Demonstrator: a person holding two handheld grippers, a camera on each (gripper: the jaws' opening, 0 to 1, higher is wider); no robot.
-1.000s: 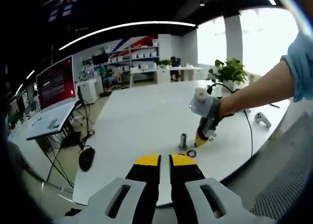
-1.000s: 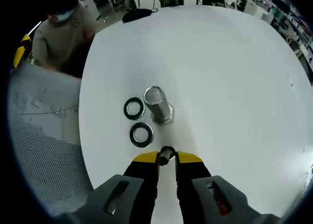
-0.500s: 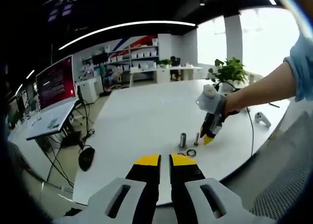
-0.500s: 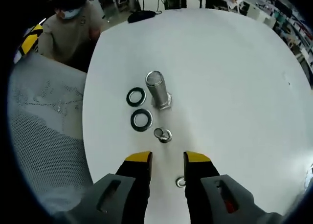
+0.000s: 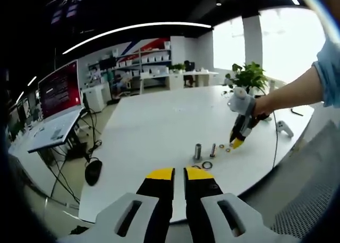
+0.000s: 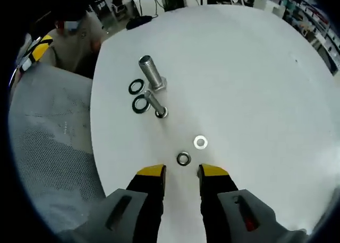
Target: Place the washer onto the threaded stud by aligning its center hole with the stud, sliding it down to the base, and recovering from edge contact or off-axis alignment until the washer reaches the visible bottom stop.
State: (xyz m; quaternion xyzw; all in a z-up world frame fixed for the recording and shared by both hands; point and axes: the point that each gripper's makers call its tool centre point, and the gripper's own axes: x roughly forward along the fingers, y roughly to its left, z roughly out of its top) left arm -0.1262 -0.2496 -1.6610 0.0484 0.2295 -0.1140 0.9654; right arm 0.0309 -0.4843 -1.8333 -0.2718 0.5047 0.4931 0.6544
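Note:
On the white table (image 6: 255,68) a thin threaded stud (image 6: 155,105) stands upright, with a thicker bolt (image 6: 151,73) behind it. Two black washers (image 6: 141,104) lie to the left of them. A flat silver washer (image 6: 200,142) and a small silver ring (image 6: 183,158) lie nearer to my right gripper (image 6: 182,171), which is open and holds nothing, just short of the ring. In the left gripper view, my left gripper (image 5: 179,174) is shut and empty at the table's near edge. The right gripper (image 5: 237,139) hovers to the right of the thin stud (image 5: 213,150).
A person (image 6: 74,36) sits at the table's far left edge, beside a grey mesh chair (image 6: 48,147). A potted plant (image 5: 248,76), a game controller (image 5: 284,128) and a cable lie at the far right of the table (image 5: 154,121). A laptop (image 5: 61,94) stands on a side desk.
My right gripper opened and let go of the thin stud, which now stands on the table. It then drew back, bringing two silver washers into view. The left gripper has not moved.

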